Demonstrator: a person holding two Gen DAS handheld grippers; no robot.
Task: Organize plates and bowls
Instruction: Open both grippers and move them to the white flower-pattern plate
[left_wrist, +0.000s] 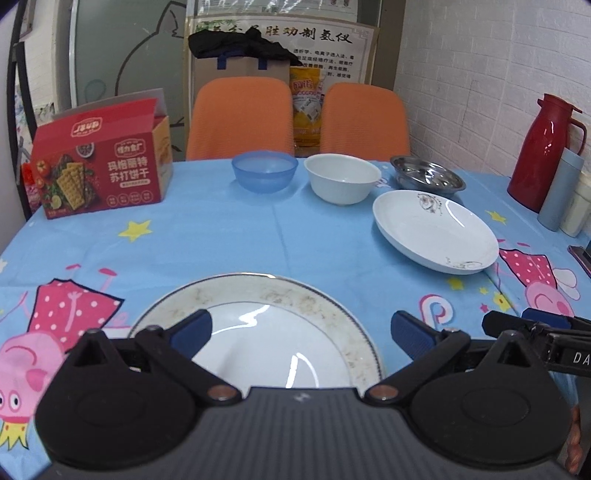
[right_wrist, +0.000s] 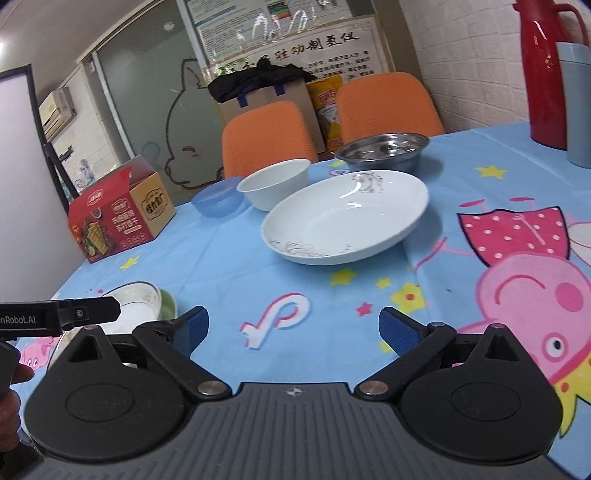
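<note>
Left wrist view shows the left gripper (left_wrist: 301, 334) with its blue-padded fingers spread wide, pinching nothing, over a round white plate with a worn, speckled rim (left_wrist: 258, 295) at the near edge of the blue cartoon-print tablecloth (left_wrist: 221, 236). The plate's near part is hidden behind the gripper body. At the right edge, the tip of the right gripper (left_wrist: 532, 326) pokes in, cut off by the frame.

Farther out, on the right, lies a white oval dish with a grey floral pattern (left_wrist: 432, 230). Along the far edge stand a translucent blue plastic bowl (left_wrist: 264, 170), a white ceramic bowl (left_wrist: 341, 178) and a shallow stainless steel bowl (left_wrist: 424, 175), the steel one partly hidden behind the white bowl and just beyond the oval dish. A red cracker box (left_wrist: 99, 162) sits far left; a red thermos jug (left_wrist: 543, 147) and a grey-blue tumbler (left_wrist: 559, 188) stand far right, with two orange chairs (left_wrist: 240, 118) beyond the table.

Right wrist view shows the right gripper's fingers also spread wide and empty above bare tablecloth, well apart from the oval dish. At the near left the left gripper's tip covers part of the speckled plate; a green edge shows beside that plate, too little of it to identify.
</note>
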